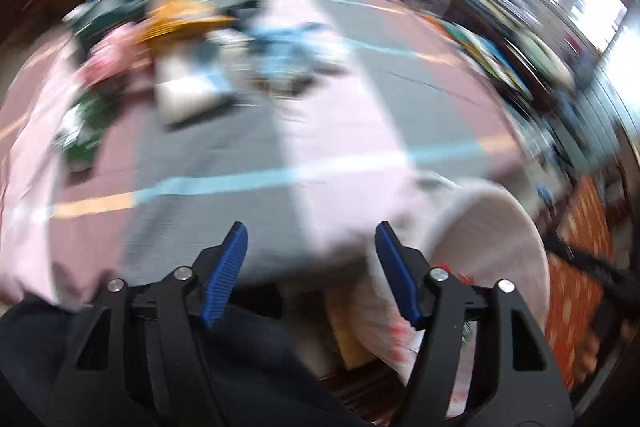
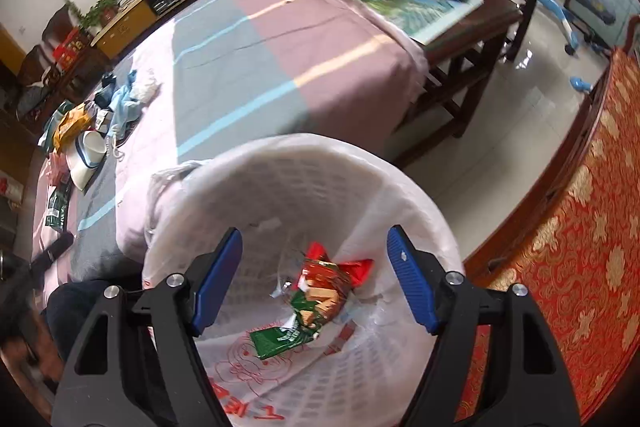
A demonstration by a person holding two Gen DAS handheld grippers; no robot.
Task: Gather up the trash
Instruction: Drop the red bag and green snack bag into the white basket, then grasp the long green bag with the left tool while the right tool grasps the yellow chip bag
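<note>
A white lattice trash basket [image 2: 320, 171] lined with a clear bag stands beside the cloth-covered table. A red and green snack wrapper [image 2: 320, 291] lies inside it. My right gripper [image 2: 314, 247] is open and empty right over the basket's mouth. My left gripper [image 1: 310, 239] is open and empty above the near edge of the table, with the basket [image 1: 500, 227] to its right. The left wrist view is blurred. A pile of trash [image 2: 92, 123] lies at the table's far left: a yellow bag, a white cup, blue cloth and green packets; it also shows in the left wrist view [image 1: 188, 43].
The table wears a pink, grey and blue-striped cloth [image 2: 280, 47]. A dark wooden bench [image 2: 452, 23] with books and remotes stands behind it. A red patterned cushion [image 2: 580, 247] is at the right. A blue chair base [image 2: 568, 15] stands on the tiled floor.
</note>
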